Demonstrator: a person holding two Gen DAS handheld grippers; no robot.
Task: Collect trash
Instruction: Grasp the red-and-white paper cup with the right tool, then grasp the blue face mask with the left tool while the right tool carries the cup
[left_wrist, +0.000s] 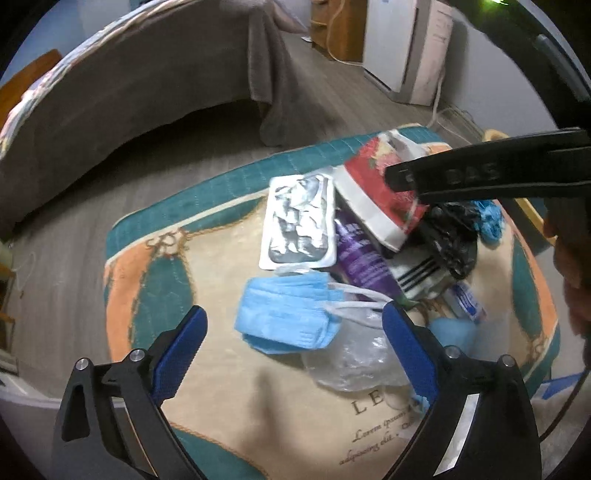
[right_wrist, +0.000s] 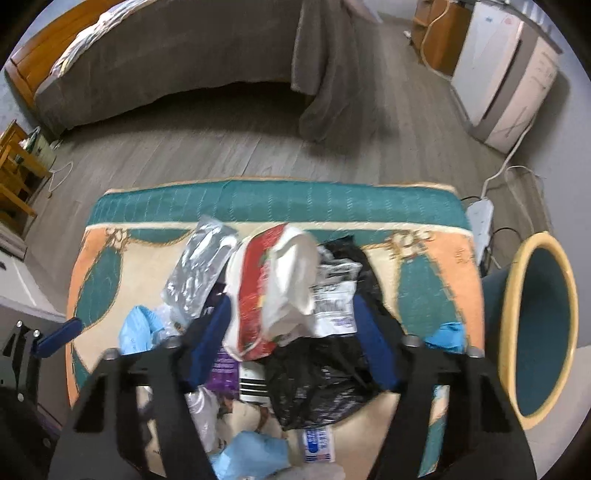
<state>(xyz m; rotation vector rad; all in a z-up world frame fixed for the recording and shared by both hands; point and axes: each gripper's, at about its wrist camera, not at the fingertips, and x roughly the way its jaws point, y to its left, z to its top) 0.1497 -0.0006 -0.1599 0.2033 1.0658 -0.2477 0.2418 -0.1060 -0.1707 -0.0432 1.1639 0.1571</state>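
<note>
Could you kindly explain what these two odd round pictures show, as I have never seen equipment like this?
A person holds a pair of hand-held tongs in each hand, and each carries a wide-angle camera looking along its blue-padded fingers. One picture looks out from the left tongs, the other from the right tongs. Below lies a patterned mat heaped with rubbish: a blue face mask, a silver foil pack, a red and white carton and a black plastic bag. The left tongs are open over the mask; the right straddle the carton and bag, grip unclear. A bin stands beside.
</note>
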